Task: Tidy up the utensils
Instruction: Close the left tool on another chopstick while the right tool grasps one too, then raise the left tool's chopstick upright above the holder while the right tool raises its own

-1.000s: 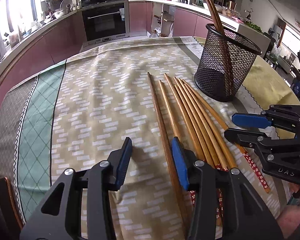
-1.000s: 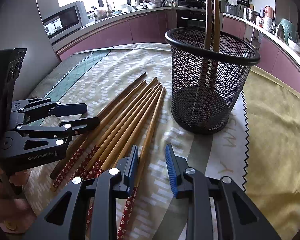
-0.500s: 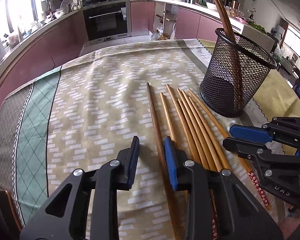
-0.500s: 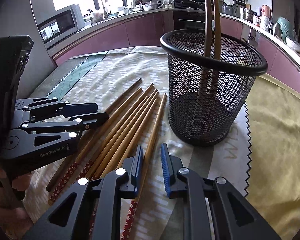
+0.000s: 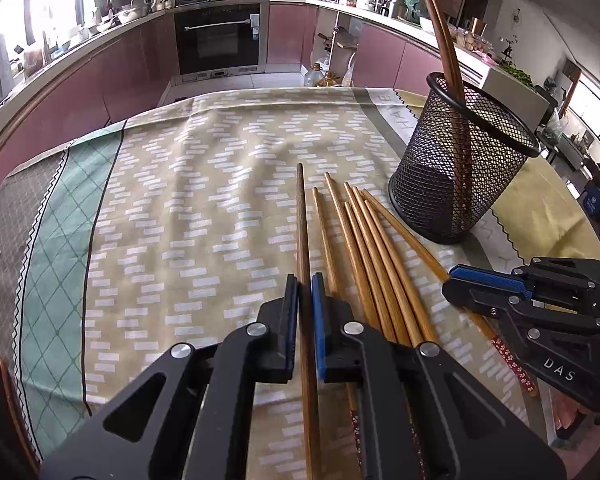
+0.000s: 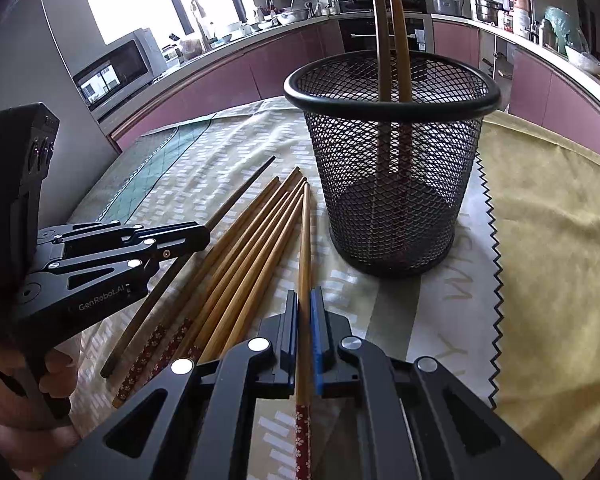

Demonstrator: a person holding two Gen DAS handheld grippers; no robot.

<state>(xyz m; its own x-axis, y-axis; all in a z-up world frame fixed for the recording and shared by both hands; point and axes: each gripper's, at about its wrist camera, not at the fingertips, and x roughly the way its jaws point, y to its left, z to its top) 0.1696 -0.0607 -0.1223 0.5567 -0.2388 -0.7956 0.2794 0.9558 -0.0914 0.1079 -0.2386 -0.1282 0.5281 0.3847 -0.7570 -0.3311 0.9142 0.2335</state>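
Several chopsticks lie side by side on the patterned tablecloth (image 5: 172, 208). My left gripper (image 5: 305, 284) is shut on the dark brown chopstick (image 5: 301, 216), the leftmost one. My right gripper (image 6: 305, 300) is shut on a light bamboo chopstick (image 6: 305, 232) with a red flowered end, the one nearest the black mesh holder (image 6: 392, 184). Two chopsticks (image 6: 388, 28) stand upright in that holder. In the left wrist view the right gripper (image 5: 460, 280) shows at the right edge, with the mesh holder (image 5: 456, 176) behind it. The left gripper (image 6: 196, 236) appears at the left in the right wrist view.
The other bamboo chopsticks (image 5: 372, 240) lie between the two held ones. A yellow cloth (image 6: 548, 240) with a zigzag edge covers the table to the right of the holder. A hand (image 6: 24, 400) holds the left gripper's grip. Kitchen counters and an oven (image 5: 218, 36) stand beyond the table.
Both grippers have closed from open: the left onto the dark brown chopstick, the right onto the bamboo chopstick nearest the holder. Both views shifted slightly forward.
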